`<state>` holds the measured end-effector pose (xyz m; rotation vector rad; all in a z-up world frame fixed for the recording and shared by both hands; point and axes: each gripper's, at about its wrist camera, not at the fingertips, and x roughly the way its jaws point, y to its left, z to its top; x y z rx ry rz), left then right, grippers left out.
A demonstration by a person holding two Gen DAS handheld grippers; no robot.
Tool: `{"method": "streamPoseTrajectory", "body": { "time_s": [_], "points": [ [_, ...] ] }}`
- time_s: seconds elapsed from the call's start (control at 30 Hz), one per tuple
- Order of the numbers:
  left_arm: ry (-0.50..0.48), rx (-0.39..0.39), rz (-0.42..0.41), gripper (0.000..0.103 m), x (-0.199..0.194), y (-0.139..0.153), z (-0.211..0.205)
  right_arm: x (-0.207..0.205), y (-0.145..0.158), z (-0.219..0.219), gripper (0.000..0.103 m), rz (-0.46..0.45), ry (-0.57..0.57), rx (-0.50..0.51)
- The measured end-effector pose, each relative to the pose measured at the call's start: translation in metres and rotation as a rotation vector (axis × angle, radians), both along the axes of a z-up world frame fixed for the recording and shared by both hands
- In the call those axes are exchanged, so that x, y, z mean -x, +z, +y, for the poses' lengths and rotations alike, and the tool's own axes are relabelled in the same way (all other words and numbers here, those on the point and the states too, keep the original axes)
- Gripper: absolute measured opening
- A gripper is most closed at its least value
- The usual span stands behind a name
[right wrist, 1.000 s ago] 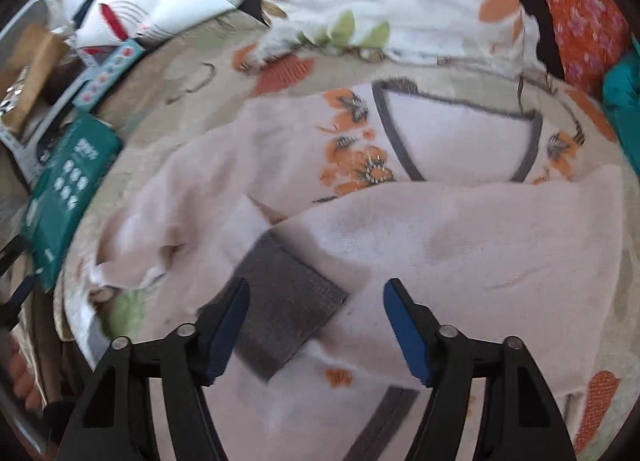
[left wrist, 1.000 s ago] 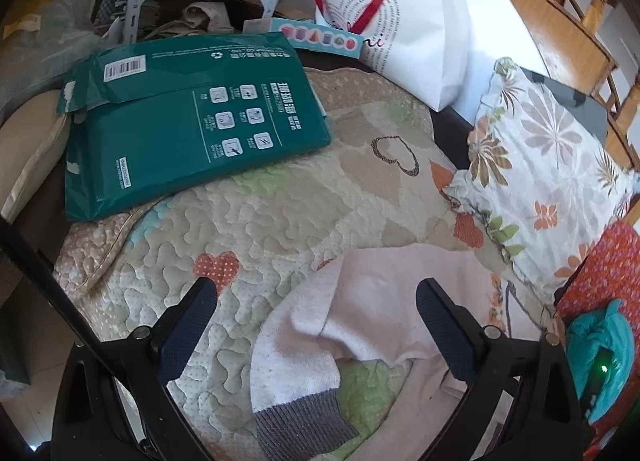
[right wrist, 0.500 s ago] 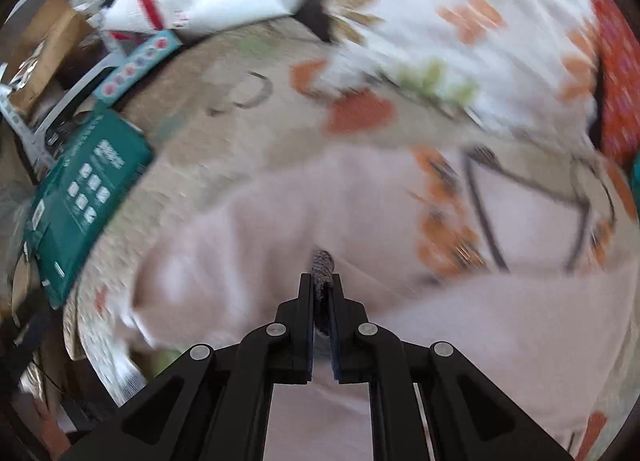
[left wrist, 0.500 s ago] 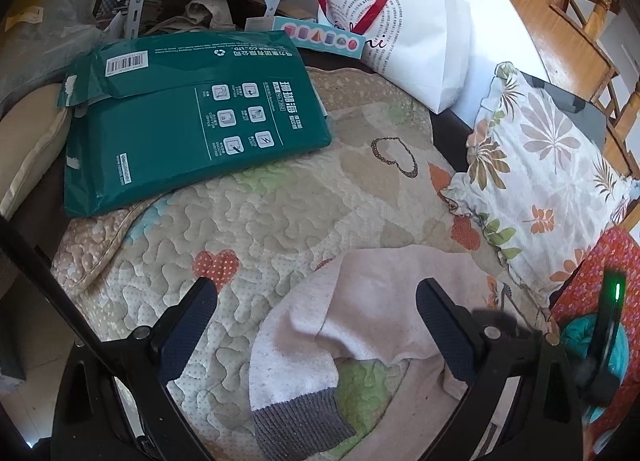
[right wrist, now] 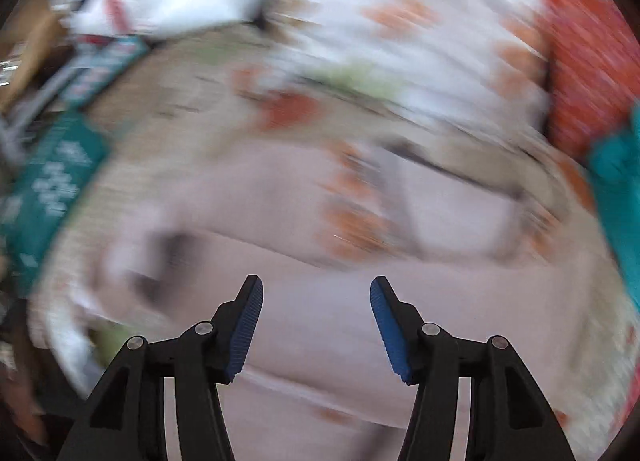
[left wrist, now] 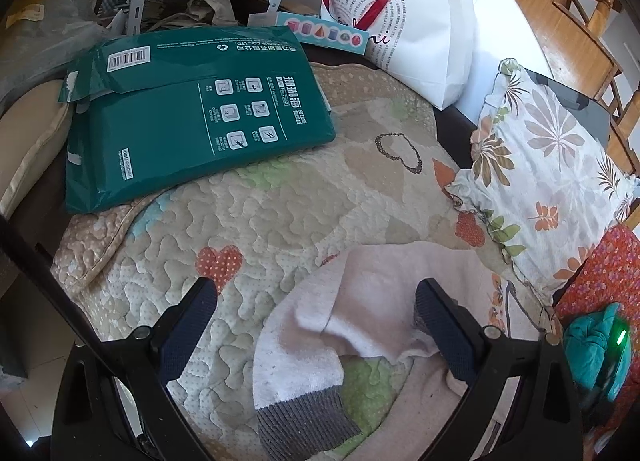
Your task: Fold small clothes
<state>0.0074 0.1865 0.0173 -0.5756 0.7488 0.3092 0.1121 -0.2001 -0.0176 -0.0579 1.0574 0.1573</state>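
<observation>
A small pale pink sweater (left wrist: pixel 380 293) with grey ribbed cuffs and orange flowers lies on a quilted mat (left wrist: pixel 260 221). One sleeve with its grey cuff (left wrist: pixel 304 417) lies folded near the front. My left gripper (left wrist: pixel 316 325) is open and empty, just above the sleeve. In the blurred right wrist view the sweater (right wrist: pixel 320 309) fills the middle, with its grey neckline toward the back. My right gripper (right wrist: pixel 316 301) is open and empty above the sweater's body.
A green plastic package (left wrist: pixel 192 109) lies on the mat's far left. A white paper bag (left wrist: pixel 412 33) stands at the back. A floral pillow (left wrist: pixel 548 177) lies at the right, with a red cloth (left wrist: pixel 600 273) and a teal item (left wrist: pixel 596 345) beside it.
My right gripper closed on the grey cuff, carried the sleeve across the sweater, then let go and is open again and moving. The left gripper stayed still and open.
</observation>
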Motion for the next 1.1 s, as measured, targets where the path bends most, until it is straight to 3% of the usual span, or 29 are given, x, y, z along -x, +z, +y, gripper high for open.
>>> {"method": "streamPoseTrajectory", "body": {
  "time_s": [0.13, 0.23, 0.33, 0.37, 0.4, 0.43, 0.53, 0.63, 0.77, 0.87, 0.97, 1.07, 1.1],
  "points": [
    [-0.011, -0.022, 0.012, 0.100, -0.002, -0.002, -0.009, 0.020, -0.033, -0.075, 0.061, 0.042, -0.128, 0.131],
    [-0.026, -0.039, 0.027, 0.100, -0.006, -0.005, -0.018, 0.029, -0.050, -0.104, 0.062, 0.076, -0.171, 0.083],
    [-0.043, -0.063, 0.043, 0.100, -0.009, -0.009, -0.027, 0.028, -0.053, -0.102, 0.064, 0.022, -0.174, 0.081],
    [-0.046, -0.074, 0.048, 0.100, -0.010, -0.011, -0.030, 0.027, -0.055, -0.099, 0.060, 0.009, -0.174, 0.091],
    [-0.047, -0.080, 0.053, 0.100, -0.011, -0.012, -0.031, 0.028, -0.056, -0.093, 0.046, -0.011, -0.171, 0.109],
    [-0.049, -0.086, 0.060, 0.100, -0.012, -0.013, -0.033, 0.029, -0.057, -0.087, 0.018, -0.022, -0.156, 0.118],
    [-0.046, -0.073, 0.070, 0.100, -0.013, -0.016, -0.031, 0.028, -0.052, -0.070, 0.004, -0.038, -0.133, 0.185],
    [-0.039, -0.056, 0.064, 0.100, -0.012, -0.015, -0.028, 0.039, -0.034, -0.088, 0.003, -0.065, -0.195, 0.131],
    [-0.037, -0.054, 0.061, 0.100, -0.010, -0.014, -0.026, 0.055, -0.016, -0.129, 0.003, -0.087, -0.297, 0.141],
    [-0.037, -0.030, 0.062, 0.100, -0.009, -0.016, -0.024, 0.062, -0.013, -0.162, 0.003, -0.061, -0.362, 0.163],
    [-0.036, -0.033, 0.064, 0.100, -0.009, -0.015, -0.023, 0.064, -0.025, -0.181, 0.005, 0.021, -0.375, 0.130],
    [-0.016, -0.043, 0.050, 0.100, -0.005, -0.011, -0.016, 0.078, -0.010, -0.179, 0.021, -0.056, -0.403, 0.117],
    [-0.002, -0.049, 0.044, 0.100, -0.004, -0.009, -0.012, 0.082, -0.001, -0.173, 0.036, -0.092, -0.394, 0.094]
  ]
}}
